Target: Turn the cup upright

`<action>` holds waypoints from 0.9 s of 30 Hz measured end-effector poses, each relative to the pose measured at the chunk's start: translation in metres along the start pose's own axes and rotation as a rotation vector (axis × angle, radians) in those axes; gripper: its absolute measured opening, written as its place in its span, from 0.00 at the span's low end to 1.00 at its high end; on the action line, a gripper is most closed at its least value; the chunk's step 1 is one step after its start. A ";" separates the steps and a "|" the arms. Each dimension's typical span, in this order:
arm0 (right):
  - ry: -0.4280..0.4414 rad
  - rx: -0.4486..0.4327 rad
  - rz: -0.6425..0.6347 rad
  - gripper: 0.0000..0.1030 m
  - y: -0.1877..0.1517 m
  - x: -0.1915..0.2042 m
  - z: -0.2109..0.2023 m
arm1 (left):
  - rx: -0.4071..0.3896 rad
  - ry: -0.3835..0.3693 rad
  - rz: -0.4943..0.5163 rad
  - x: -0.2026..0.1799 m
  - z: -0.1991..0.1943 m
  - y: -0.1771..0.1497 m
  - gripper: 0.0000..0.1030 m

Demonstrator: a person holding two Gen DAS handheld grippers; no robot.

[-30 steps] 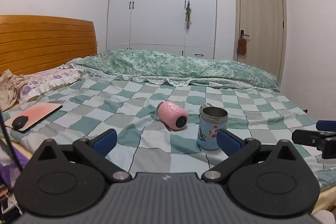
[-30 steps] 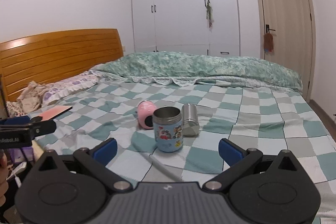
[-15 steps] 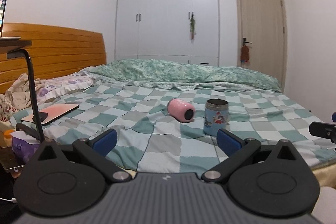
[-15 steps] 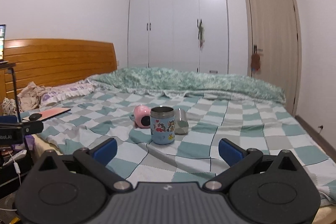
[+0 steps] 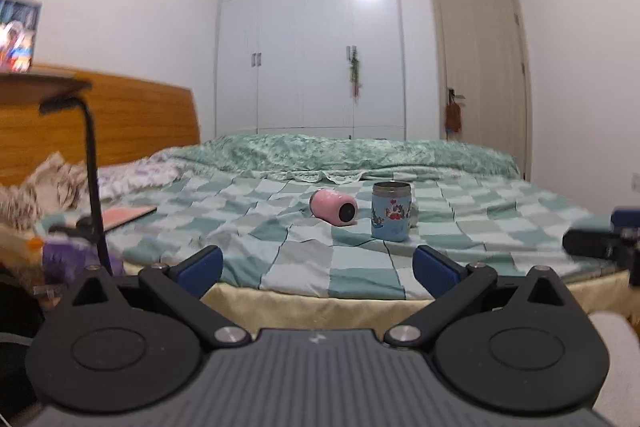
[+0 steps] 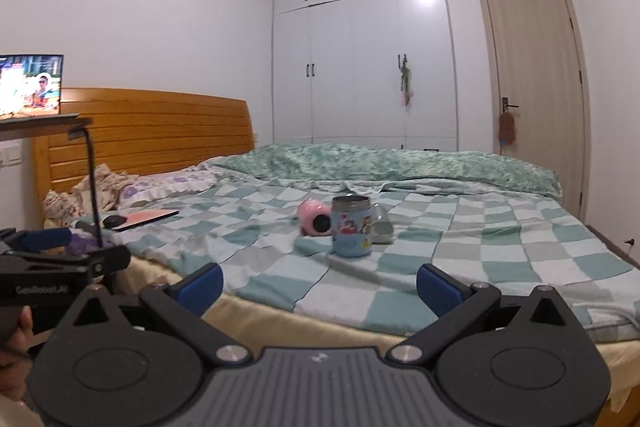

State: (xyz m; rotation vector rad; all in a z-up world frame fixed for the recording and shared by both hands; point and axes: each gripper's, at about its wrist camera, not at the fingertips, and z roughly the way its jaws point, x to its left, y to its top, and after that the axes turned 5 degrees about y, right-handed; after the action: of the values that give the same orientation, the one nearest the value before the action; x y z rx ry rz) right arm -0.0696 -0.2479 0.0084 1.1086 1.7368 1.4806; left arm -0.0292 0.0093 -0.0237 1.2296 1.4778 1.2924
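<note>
Soft, even indoor light is filling both views, and a bright glare patch is shining on the glossy white wardrobe doors at the far wall. Shadows on the checked bedspread are staying faint. Fisheye distortion is bending the door frame and walls, and dark vignetting is cutting the upper corners. Motion blur is smearing the left wrist view, most strongly the lit screen at far left.

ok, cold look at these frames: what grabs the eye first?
The cups mid-bed on the checkered blanket: a pink cup lying on its side, and right beside it a blue cartoon-print cup standing upright. Both grippers, left gripper and right gripper, hang open and empty off the bed's near edge.
</note>
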 end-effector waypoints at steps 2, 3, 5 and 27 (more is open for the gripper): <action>0.003 0.004 -0.005 1.00 -0.003 0.004 -0.004 | -0.004 0.010 -0.013 -0.001 -0.003 0.000 1.00; 0.007 0.000 0.004 1.00 -0.005 0.005 -0.006 | -0.012 0.013 -0.019 0.001 -0.004 -0.001 1.00; 0.023 -0.006 0.014 1.00 -0.008 0.007 -0.010 | -0.011 -0.004 -0.014 0.000 -0.006 -0.001 1.00; -0.004 0.052 0.011 1.00 -0.011 0.013 0.002 | 0.042 -0.054 -0.018 -0.005 0.002 -0.001 1.00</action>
State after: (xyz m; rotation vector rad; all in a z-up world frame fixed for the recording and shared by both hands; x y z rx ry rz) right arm -0.0761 -0.2356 -0.0016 1.1486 1.7778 1.4461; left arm -0.0264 0.0049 -0.0256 1.2661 1.4813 1.2124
